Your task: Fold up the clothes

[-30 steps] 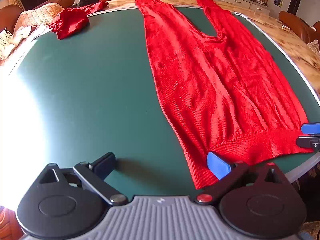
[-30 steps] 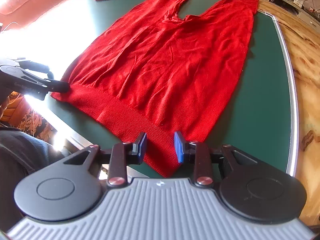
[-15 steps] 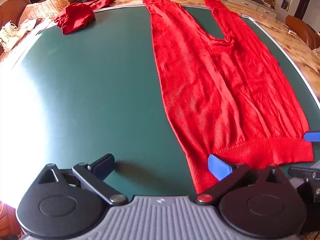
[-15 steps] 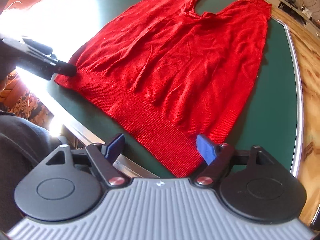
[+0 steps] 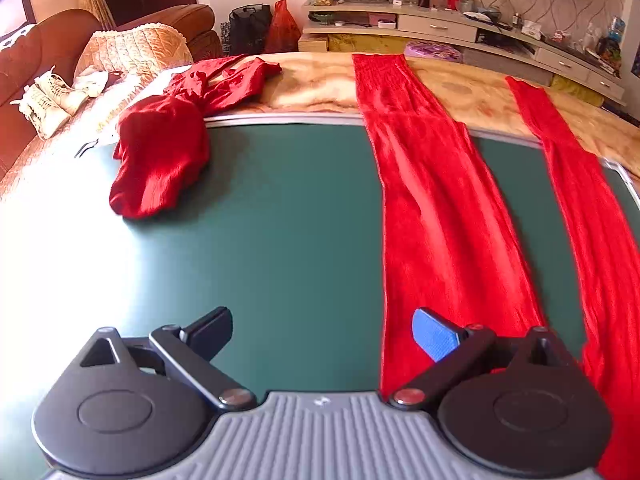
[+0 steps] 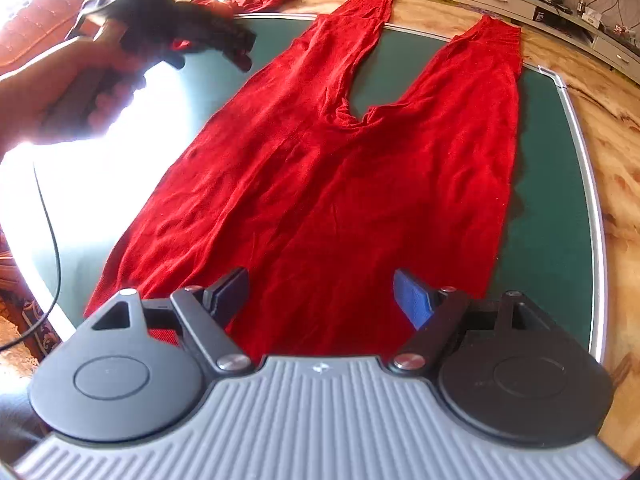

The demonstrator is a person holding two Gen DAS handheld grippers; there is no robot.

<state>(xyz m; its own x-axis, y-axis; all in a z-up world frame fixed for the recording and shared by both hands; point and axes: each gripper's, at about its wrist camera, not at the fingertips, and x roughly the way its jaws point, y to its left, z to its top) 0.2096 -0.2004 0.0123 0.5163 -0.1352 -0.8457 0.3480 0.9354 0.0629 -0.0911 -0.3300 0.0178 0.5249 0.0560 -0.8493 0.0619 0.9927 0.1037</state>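
Left wrist view: crumpled red garment (image 5: 160,160) lies at the far left of the green mat (image 5: 280,240), half on the wooden table edge (image 5: 320,76). My left gripper (image 5: 322,332) has swung away from the hem corner it sat by a second ago and now hangs over bare mat, jaws spread, nothing between them. Just to its right is the left leg (image 5: 436,216) of the red trousers (image 5: 600,240), flat, with its far end running off the mat onto the wood.

Right wrist view: my left hand (image 6: 80,84) with its tool shows blurred at the upper left, above the mat. The trousers (image 6: 340,184) lie spread flat in the middle, both legs pointing away, waistband at the near edge. My right gripper (image 6: 320,294) was pinched on the waistband a second ago; now its jaws are wide, above the cloth, not gripping.

So both tools have let go. I'd say the smoothing step is finished and the first fold not yet begun; next is probably one leg laid over the other.
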